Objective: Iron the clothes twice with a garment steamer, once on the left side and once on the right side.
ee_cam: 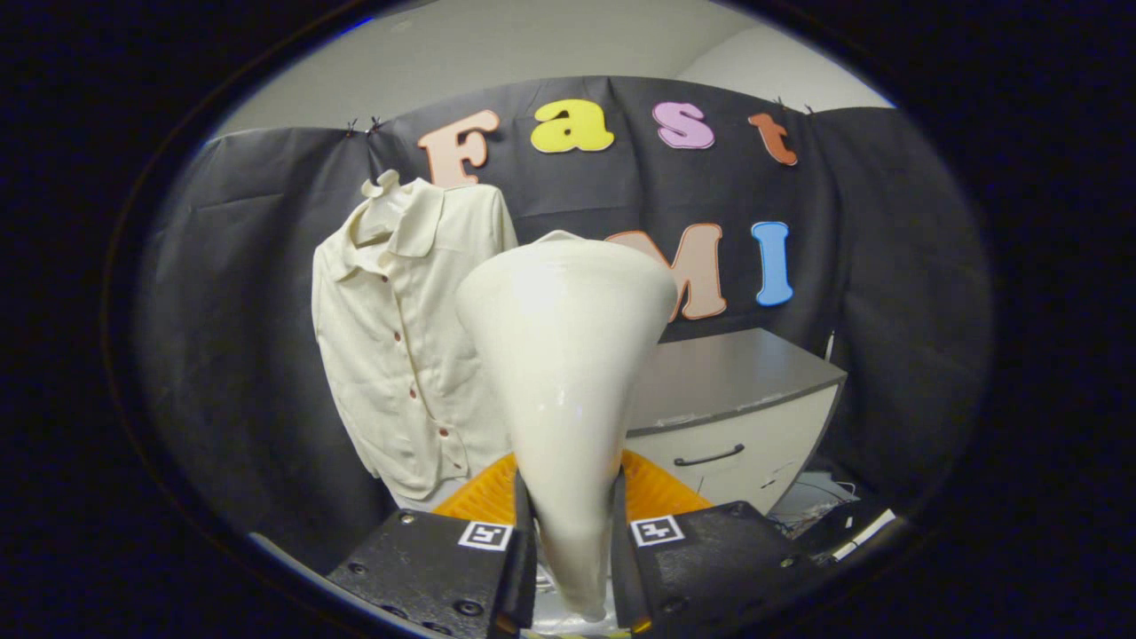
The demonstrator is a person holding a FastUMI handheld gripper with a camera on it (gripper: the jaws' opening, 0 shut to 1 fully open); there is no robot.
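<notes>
Cream steamer and cream shirt against a black wall

The garment steamer (568, 355) held in the gripper (572, 550) is glossy cream-white; the shirt (399, 346) hanging beyond it is pale cream with small reddish-brown buttons; the cloth wall (887, 266) is black, the cabinet (737, 417) off-white with a grey top and a dark handle, and an orange ribbed piece (652, 493) lies behind the fingers

The gripper view looks forward along the two fingers (524, 568), from just behind and above them. It sits very close to the garment steamer (568, 373) clamped between them, whose cone rises up the middle. It faces the booth's black cloth wall, with the cream shirt (399, 346) hanging near and the cabinet (737, 408) farther back.
</notes>
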